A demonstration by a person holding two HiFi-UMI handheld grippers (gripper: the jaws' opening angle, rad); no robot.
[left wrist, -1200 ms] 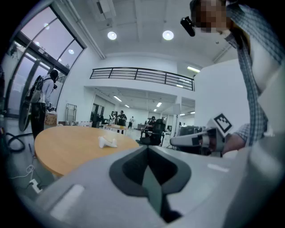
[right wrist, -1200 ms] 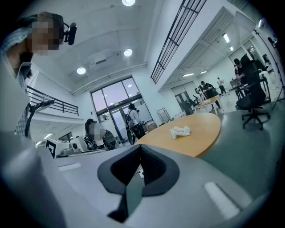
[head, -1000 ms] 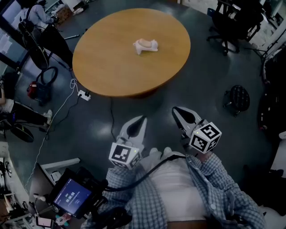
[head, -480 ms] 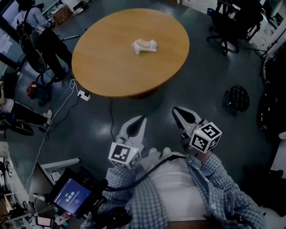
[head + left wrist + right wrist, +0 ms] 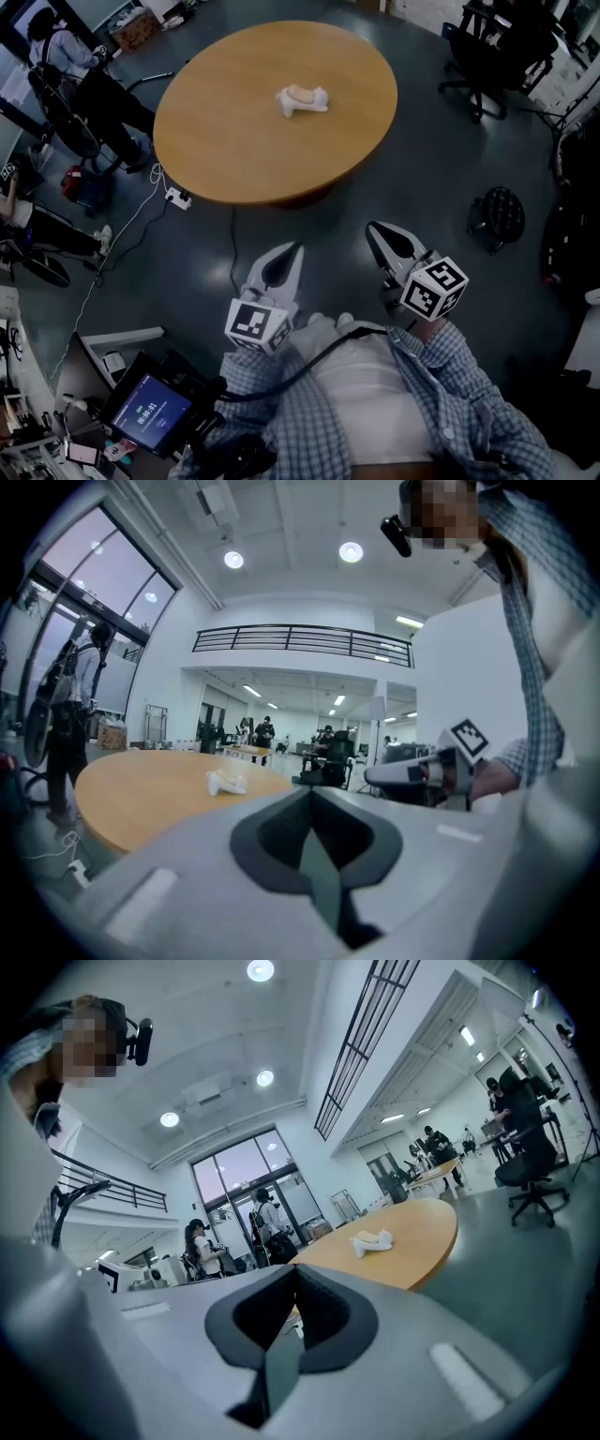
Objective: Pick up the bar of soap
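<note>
A pale bar of soap rests on a white soap dish near the middle of the round wooden table. The dish also shows small in the left gripper view and the right gripper view. My left gripper and right gripper are held close to the body, well short of the table's near edge. Both have their jaws closed together with nothing between them.
A power strip and cable lie on the floor left of the table. Black office chairs stand at the upper right, a round black stool at the right. People stand at the far left. A tablet sits low at the left.
The view has shifted slightly; the person at the upper left has moved. Both grippers stay where they were, shut.
</note>
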